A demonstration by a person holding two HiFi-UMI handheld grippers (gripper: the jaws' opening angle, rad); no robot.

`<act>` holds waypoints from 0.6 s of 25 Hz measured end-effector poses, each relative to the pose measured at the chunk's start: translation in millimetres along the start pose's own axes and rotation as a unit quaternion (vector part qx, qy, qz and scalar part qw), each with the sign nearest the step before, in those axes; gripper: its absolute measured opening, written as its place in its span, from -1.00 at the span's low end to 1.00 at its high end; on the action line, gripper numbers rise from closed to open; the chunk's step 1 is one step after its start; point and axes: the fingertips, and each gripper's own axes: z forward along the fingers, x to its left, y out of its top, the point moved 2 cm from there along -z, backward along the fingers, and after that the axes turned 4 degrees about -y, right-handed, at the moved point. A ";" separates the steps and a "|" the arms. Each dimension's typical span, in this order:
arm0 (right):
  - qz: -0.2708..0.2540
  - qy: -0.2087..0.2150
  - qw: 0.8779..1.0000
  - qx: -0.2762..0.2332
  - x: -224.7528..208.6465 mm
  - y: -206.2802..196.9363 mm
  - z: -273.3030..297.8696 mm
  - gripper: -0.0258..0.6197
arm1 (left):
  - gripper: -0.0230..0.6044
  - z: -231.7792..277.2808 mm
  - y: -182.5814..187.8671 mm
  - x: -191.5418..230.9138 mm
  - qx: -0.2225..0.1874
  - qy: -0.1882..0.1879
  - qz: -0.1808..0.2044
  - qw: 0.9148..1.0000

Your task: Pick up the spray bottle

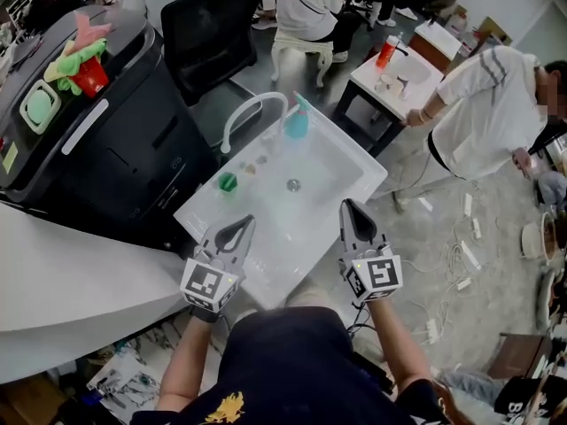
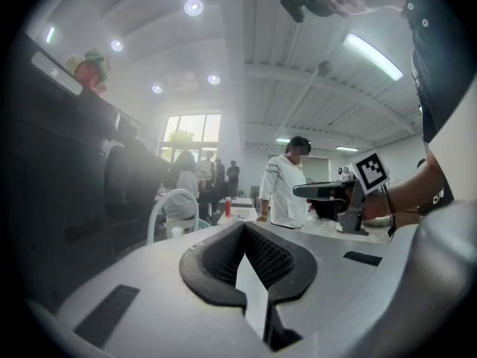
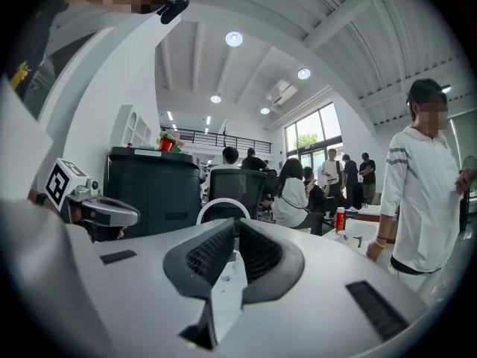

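One spray bottle is being kept upright, long axis vertical, at far edge of white sink; nozzle direction is not being made out. Curved white faucet is being seen just beside it, small green object near left rim, black cabinet along sink's left. Bottle is being shown teal, narrowing toward top. Left gripper and right gripper are being held over near rim, jaws closed on nothing, basin lying between them and bottle.
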 end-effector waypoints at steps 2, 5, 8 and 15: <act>0.005 0.007 1.000 0.011 -9.2 -5.8 19.0 -0.85 | -0.87 10.9 5.3 7.2 0.002 0.005 0.001 1.000; 0.019 0.020 0.999 0.026 -23.5 -17.5 49.5 -0.67 | -0.87 27.0 13.8 13.0 -0.001 0.005 -0.003 1.000; 0.022 0.024 0.999 0.037 -36.8 -28.8 84.8 -0.48 | -0.87 41.6 15.7 24.3 -0.003 0.006 -0.007 1.000; 0.013 0.038 0.998 0.040 -66.0 -56.9 167.9 -0.19 | -0.87 76.6 8.9 53.1 0.012 0.017 -0.019 1.000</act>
